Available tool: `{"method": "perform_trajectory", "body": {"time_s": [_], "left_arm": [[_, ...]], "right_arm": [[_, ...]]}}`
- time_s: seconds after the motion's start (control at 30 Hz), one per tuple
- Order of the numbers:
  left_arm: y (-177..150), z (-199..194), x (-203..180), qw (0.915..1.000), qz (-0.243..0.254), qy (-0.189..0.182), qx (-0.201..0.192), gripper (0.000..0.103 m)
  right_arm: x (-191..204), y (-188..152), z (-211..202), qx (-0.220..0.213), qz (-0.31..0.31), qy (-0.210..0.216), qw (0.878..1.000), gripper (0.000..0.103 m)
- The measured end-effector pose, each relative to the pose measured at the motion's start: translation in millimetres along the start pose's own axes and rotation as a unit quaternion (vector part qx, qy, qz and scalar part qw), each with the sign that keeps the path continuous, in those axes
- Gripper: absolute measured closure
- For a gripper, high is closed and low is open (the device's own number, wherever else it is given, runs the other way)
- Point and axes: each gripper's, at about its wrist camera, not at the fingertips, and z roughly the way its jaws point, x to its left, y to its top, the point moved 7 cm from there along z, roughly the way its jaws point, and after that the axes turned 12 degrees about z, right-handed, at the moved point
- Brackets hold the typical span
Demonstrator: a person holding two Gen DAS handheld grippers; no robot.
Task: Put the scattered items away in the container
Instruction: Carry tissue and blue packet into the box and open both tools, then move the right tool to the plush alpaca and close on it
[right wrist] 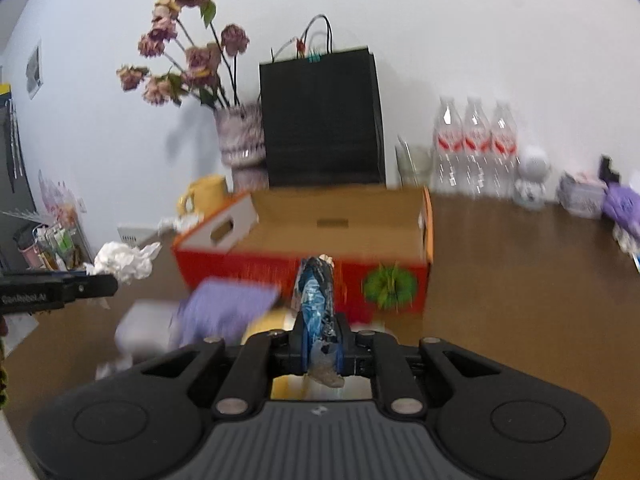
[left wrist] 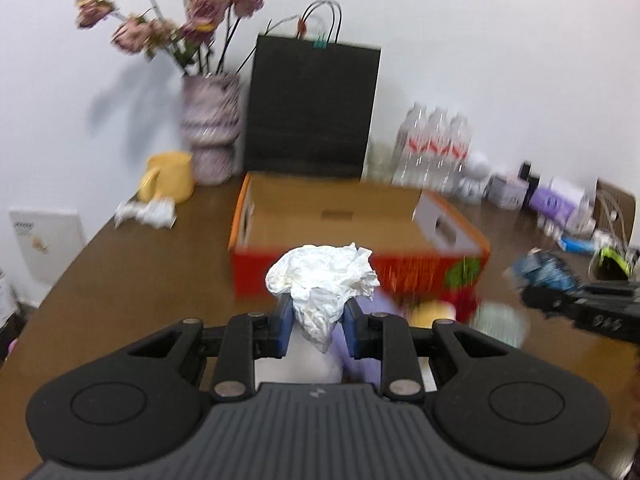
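Between left tool (left wrist: 316, 320) pads: crumpled tissue (left wrist: 322, 276), clamped.

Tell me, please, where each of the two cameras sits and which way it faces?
Left wrist: on the left tool, facing forward past its fingers, shut on a tissue, to the box; the right tool enters at right.
Right wrist: on the right tool, shut on a blue wrapper, facing the box; the left tool enters at left.
Shared: box, bag, vase, bottles.
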Motion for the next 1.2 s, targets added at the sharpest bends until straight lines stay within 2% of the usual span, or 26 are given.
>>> {"method": "perform_trajectory", "body": {"time_s": [0.13,0.3,0.4,0.5,0.6,0.67,0.7,0.73,0.77,0.8,0.83,0.9,0.97,1.03,1.1,1.2], "left_arm": [[45.1,53.8,5.8,0.9999,0.008,0.001,0.006,0.076],[67.7,147.7,14.0,0.9971,-0.013,0.003,0.075,0.076],[67.0,195.8,16.4,0.9930,-0.022,0.006,0.116,0.076],[58.3,231.0,19.3,0.9879,-0.027,0.010,0.153,0.075],[50.9,244.7,20.8,0.9853,-0.024,0.013,0.169,0.072],[49.7,249.5,20.1,0.9845,-0.019,0.013,0.174,0.066],[49.1,250.4,19.3,0.9842,-0.016,0.015,0.176,0.063],[48.7,251.2,19.0,0.9842,-0.014,0.014,0.176,0.051],[48.9,250.6,18.1,0.9843,-0.015,0.011,0.175,0.038],[49.2,249.0,17.8,0.9847,-0.017,0.008,0.174,0.032],[50.5,245.7,17.7,0.9854,-0.017,0.006,0.169,0.025],[55.8,234.9,18.0,0.9878,-0.013,0.005,0.155,0.021],[63.0,217.7,19.4,0.9907,-0.010,0.009,0.135,0.011],[69.4,196.3,21.1,0.9942,-0.006,0.010,0.107,0.005],[72.5,166.4,24.0,0.9974,-0.003,0.012,0.070,0.001],[66.2,120.2,27.3,0.9997,0.002,0.012,0.022,0.000]], "right_arm": [[-1.9,48.6,54.1,0.005,-0.012,-0.008,1.000,0.092],[-20.3,86.1,146.9,0.057,-0.007,-0.043,0.997,0.092],[-32.0,92.1,192.8,0.091,0.001,-0.066,0.994,0.092],[-41.7,83.0,224.1,0.132,0.013,-0.078,0.988,0.091],[-47.3,76.6,238.9,0.151,0.017,-0.086,0.985,0.088],[-48.6,72.8,240.7,0.156,0.016,-0.090,0.983,0.085],[-49.7,71.8,240.6,0.158,0.016,-0.091,0.983,0.074],[-49.2,71.4,240.4,0.160,0.018,-0.086,0.983,0.067],[-47.8,72.1,238.3,0.158,0.021,-0.080,0.984,0.055],[-46.1,73.4,235.9,0.154,0.021,-0.079,0.985,0.046],[-43.0,75.3,231.4,0.148,0.017,-0.077,0.986,0.042],[-34.8,80.0,218.5,0.135,0.005,-0.077,0.988,0.026],[-26.2,86.4,201.0,0.117,-0.009,-0.071,0.991,0.017],[-17.9,90.6,179.1,0.098,-0.020,-0.060,0.993,0.011],[-9.1,90.3,149.2,0.074,-0.031,-0.045,0.996,0.000],[2.2,79.0,101.1,0.040,-0.060,-0.027,0.997,0.000]]}}
